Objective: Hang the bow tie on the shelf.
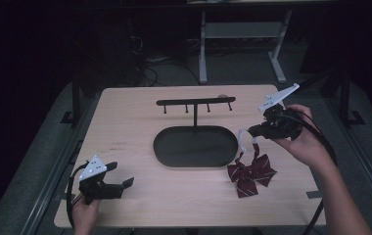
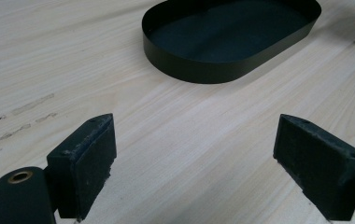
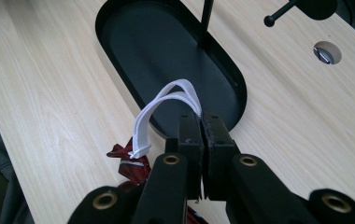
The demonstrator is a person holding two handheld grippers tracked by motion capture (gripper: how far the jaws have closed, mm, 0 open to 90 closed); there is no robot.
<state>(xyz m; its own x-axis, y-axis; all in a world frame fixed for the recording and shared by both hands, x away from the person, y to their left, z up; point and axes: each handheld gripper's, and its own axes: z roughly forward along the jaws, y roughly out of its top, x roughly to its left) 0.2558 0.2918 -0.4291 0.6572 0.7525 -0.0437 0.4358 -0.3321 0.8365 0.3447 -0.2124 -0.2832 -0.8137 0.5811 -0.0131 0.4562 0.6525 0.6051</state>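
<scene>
The bow tie (image 1: 251,173), dark red with thin pale stripes, lies on the wooden table (image 1: 125,117) just beside the right end of the black oval tray (image 1: 195,146), close to the table's front right part. Its white strap (image 1: 243,140) rises from it in a loop, and the right gripper (image 1: 250,130) has its jaws pressed together on this strap; in the right gripper view the white strap (image 3: 166,109) arches over the tray's rim (image 3: 239,88) and goes down between the closed jaws, while a piece of the red cloth (image 3: 131,163) shows below. The tray's floor looks bare, except for the thin post (image 1: 195,116) that stands at its far edge and carries a black bar with small pegs (image 1: 196,102). The left gripper (image 1: 123,175) is at the table's front left corner, well apart from the bow tie, with its jaws spread wide and nothing between them; the tray (image 2: 199,70) is ahead of it.
</scene>
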